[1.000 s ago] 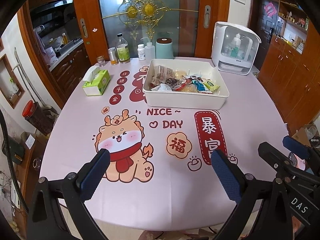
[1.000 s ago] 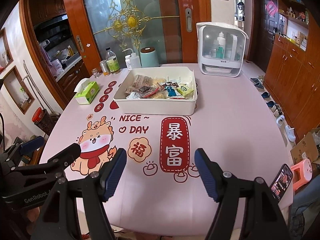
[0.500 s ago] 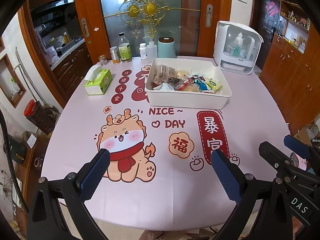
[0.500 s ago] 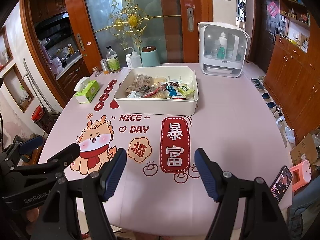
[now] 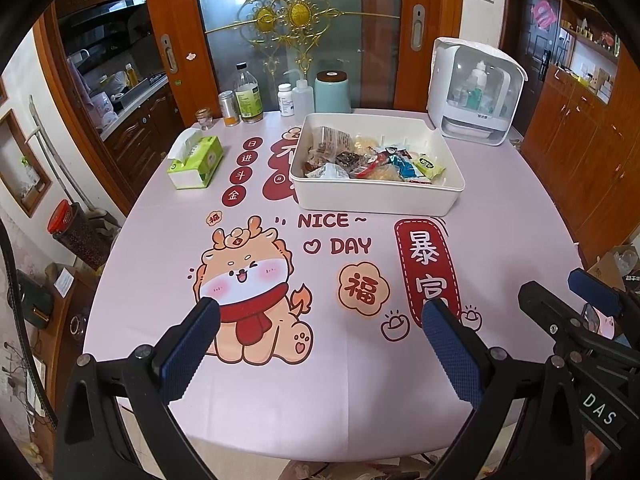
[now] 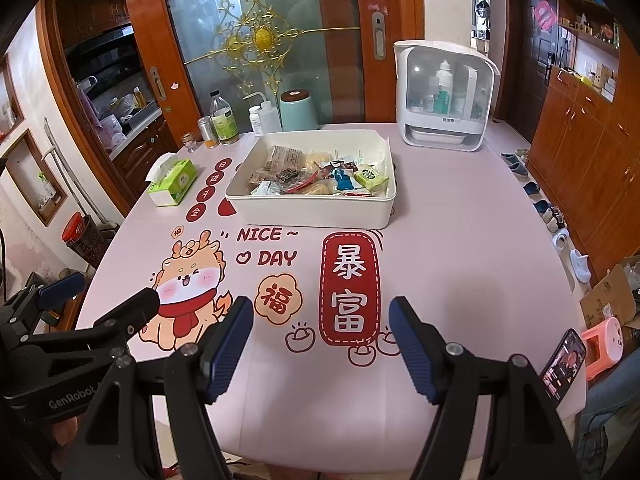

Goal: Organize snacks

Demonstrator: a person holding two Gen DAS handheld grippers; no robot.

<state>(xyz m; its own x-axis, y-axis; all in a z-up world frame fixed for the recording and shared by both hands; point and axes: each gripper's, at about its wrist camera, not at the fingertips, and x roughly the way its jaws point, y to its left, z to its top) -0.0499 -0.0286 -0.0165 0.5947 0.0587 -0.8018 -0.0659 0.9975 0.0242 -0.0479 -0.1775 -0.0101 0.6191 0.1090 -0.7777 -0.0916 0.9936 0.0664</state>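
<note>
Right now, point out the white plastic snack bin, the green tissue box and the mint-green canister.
white plastic snack bin [image 5: 376,200]: left wrist view, near wall.
green tissue box [image 5: 200,160]: left wrist view, top face.
mint-green canister [image 6: 298,114]: right wrist view, side.

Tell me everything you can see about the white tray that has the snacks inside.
The white tray is a rectangular bin with smooth, plastic-looking walls and a rolled rim. It sits flat on the pink tablecloth, beyond the "NICE DAY" print, partly covering a red design. Wrapped snacks are piled loosely inside, below the rim. Small divider slots show on its far inner wall. Neither gripper touches it.
</note>
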